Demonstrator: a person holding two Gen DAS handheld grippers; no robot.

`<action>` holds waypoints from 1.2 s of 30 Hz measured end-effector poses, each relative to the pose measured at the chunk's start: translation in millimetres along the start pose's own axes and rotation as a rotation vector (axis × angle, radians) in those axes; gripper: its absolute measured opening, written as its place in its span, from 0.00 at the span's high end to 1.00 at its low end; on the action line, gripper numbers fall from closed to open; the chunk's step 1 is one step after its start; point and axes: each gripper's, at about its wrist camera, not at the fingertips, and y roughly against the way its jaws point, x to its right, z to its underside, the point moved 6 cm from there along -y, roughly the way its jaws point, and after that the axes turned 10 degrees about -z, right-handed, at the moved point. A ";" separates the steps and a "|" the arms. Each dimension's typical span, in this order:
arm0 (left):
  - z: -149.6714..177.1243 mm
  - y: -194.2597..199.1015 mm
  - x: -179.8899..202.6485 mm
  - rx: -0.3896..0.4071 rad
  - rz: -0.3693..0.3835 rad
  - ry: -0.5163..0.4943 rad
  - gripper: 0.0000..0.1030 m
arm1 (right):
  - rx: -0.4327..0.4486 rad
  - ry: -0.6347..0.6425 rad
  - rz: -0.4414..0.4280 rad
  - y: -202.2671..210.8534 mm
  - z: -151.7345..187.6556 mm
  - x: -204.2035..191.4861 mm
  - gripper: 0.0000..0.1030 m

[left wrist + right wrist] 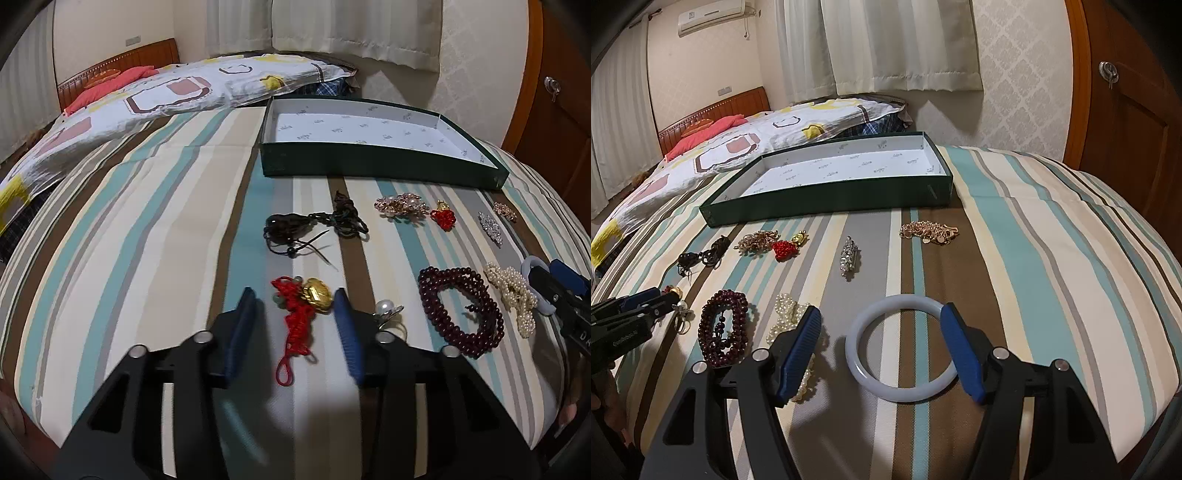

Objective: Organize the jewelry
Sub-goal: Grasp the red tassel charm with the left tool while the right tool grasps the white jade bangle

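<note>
My left gripper [294,293] stands open over the striped bedspread. A red knotted cord with a gold charm [295,325] lies between its blue pads; the right pad is close to the charm and the left pad is clear of the cord. My right gripper [881,314] is open around a white bangle [857,362]. Its right pad is at the bangle's rim and a gap shows on the left. An empty dark green box [369,162] [831,199] with a white lining sits beyond the jewelry.
Spread on the bed are a dark red bead bracelet [738,306], a pearl piece [785,314], a pearl ring [384,308], black cords [295,225], brooches [397,206] [849,256] and a gold chain [929,230]. A patterned quilt [147,96] lies at the back left, a wooden door [1126,129] on the right.
</note>
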 end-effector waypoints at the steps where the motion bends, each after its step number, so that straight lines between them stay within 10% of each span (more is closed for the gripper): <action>1: 0.1 0.4 -1.0 0.001 0.012 0.005 0.69 | -0.002 -0.001 -0.001 -0.3 0.4 0.2 0.36; 9: 0.0 0.3 -12.9 0.003 0.052 0.039 0.89 | -0.008 0.000 -0.001 -1.8 2.2 -0.5 0.36; 36: -2.8 9.6 -17.1 0.026 0.076 0.081 0.90 | -0.005 -0.006 0.050 1.1 3.1 9.2 0.27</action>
